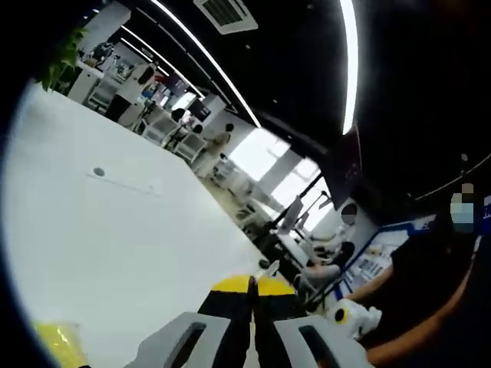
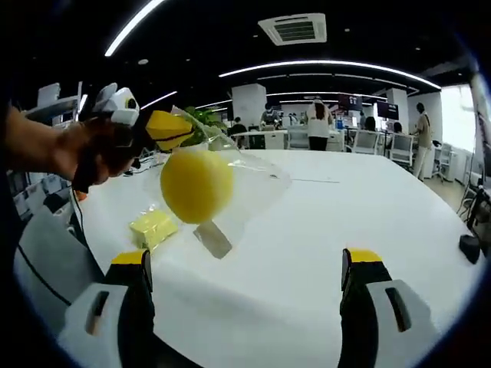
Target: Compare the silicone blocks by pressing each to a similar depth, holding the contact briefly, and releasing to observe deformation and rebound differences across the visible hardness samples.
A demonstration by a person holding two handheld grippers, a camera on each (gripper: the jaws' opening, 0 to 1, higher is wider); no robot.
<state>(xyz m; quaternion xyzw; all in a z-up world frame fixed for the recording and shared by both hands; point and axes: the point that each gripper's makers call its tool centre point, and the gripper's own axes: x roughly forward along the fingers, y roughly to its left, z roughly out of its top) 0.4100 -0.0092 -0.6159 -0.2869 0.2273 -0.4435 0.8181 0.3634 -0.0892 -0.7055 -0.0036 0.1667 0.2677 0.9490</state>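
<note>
Left tongs point(image 1: 252, 285) show their yellow-tipped jaws pressed together in the left gripper view, with only a thin dark seam between them; what lies in that seam cannot be told from this view. Seen from the right gripper view, the same left tongs point(image 2: 170, 129) are held up by a hand point(image 2: 96, 153) and pinch the top edge of a clear plastic bag point(image 2: 238, 188), which hangs above the white table point(image 2: 330, 215). A round yellow silicone piece point(image 2: 196, 185) sits inside the bag, lifted clear of the tabletop.

Right tongs point(image 2: 245, 264) stand with jaws wide apart, low in the right gripper view, holding nothing; the tabletop is visible between them.

A flat yellow silicone block point(image 2: 153, 228) lies on the table below and just left of the hanging bag, apart from it. A yellow item point(image 1: 57, 341) also shows at the lower left of the left gripper view, too blurred to identify.

Desks, chairs and several people occupy the office behind the table.
</note>
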